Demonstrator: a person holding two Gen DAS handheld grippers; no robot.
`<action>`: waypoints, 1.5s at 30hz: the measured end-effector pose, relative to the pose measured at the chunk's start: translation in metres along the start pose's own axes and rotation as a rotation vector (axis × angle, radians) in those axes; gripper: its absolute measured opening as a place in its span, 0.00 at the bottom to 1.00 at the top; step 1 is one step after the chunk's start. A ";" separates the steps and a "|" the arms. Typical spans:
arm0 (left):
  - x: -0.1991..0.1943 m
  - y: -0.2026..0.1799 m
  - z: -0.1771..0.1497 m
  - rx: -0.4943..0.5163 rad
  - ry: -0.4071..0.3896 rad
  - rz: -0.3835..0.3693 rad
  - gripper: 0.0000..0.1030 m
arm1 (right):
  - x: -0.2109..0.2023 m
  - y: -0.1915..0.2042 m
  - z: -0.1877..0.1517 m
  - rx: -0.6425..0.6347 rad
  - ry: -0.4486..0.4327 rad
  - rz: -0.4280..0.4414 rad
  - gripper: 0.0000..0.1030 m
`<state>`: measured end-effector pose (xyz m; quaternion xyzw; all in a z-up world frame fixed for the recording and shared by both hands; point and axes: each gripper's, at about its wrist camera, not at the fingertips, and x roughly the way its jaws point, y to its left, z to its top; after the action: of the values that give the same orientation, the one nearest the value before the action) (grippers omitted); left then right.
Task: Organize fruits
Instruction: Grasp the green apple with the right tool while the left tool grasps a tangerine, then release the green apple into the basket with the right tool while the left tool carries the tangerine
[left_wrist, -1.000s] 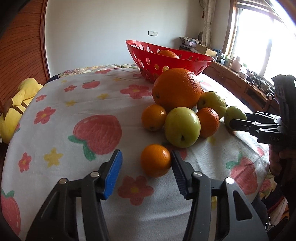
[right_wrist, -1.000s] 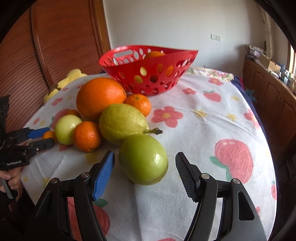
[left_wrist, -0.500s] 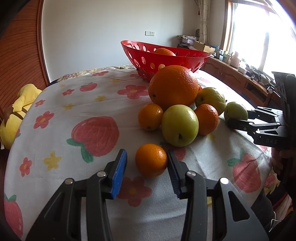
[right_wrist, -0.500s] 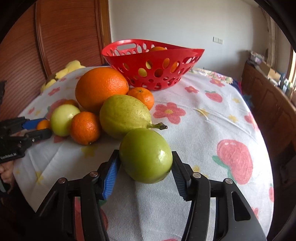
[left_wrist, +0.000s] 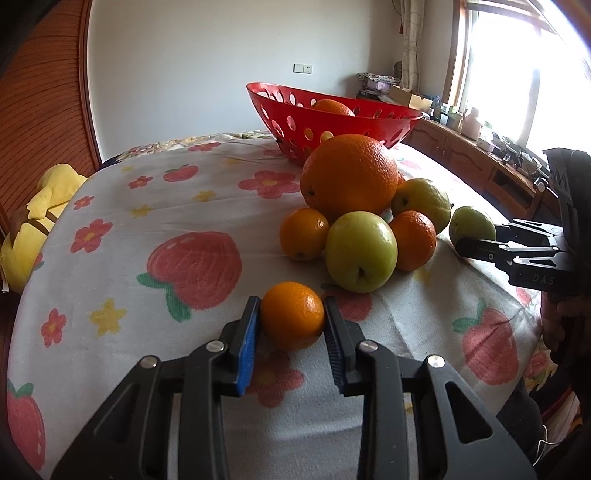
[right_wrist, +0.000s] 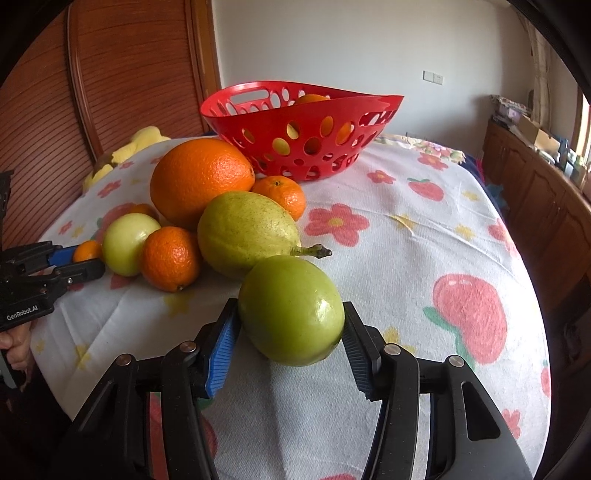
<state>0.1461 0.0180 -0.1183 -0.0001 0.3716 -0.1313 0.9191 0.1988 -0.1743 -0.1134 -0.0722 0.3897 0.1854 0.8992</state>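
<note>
My left gripper (left_wrist: 291, 317) is shut on a small orange (left_wrist: 292, 315) that rests on the flowered tablecloth (left_wrist: 155, 206). My right gripper (right_wrist: 290, 325) is shut on a green apple (right_wrist: 291, 310), also seen from the left wrist view (left_wrist: 472, 223). Between them lies a pile: a big orange (left_wrist: 349, 173), a pale green apple (left_wrist: 361, 251), two small oranges (left_wrist: 303, 233) and a yellow-green pear (right_wrist: 247, 232). A red perforated basket (right_wrist: 295, 122) stands behind the pile with an orange (left_wrist: 332, 107) inside.
A yellow soft toy (left_wrist: 37, 210) lies at the table's left edge. A wooden sideboard (right_wrist: 535, 184) runs along the right side under a bright window. Wooden panelling stands behind on the left.
Both grippers have closed: the left jaws came together on the small orange, the right jaws on the green apple. Both had been open around their fruit one second ago.
</note>
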 end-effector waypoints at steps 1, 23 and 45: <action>-0.001 0.000 0.001 -0.002 -0.004 -0.001 0.30 | -0.001 0.000 0.000 0.001 -0.003 0.001 0.53; -0.039 -0.017 0.051 0.001 -0.144 -0.055 0.30 | -0.055 0.015 0.045 -0.035 -0.146 0.032 0.53; -0.013 -0.005 0.100 0.007 -0.191 -0.083 0.30 | -0.015 0.012 0.129 -0.123 -0.199 0.029 0.53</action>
<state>0.2048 0.0068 -0.0365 -0.0248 0.2815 -0.1702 0.9440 0.2714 -0.1316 -0.0141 -0.1026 0.2874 0.2283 0.9245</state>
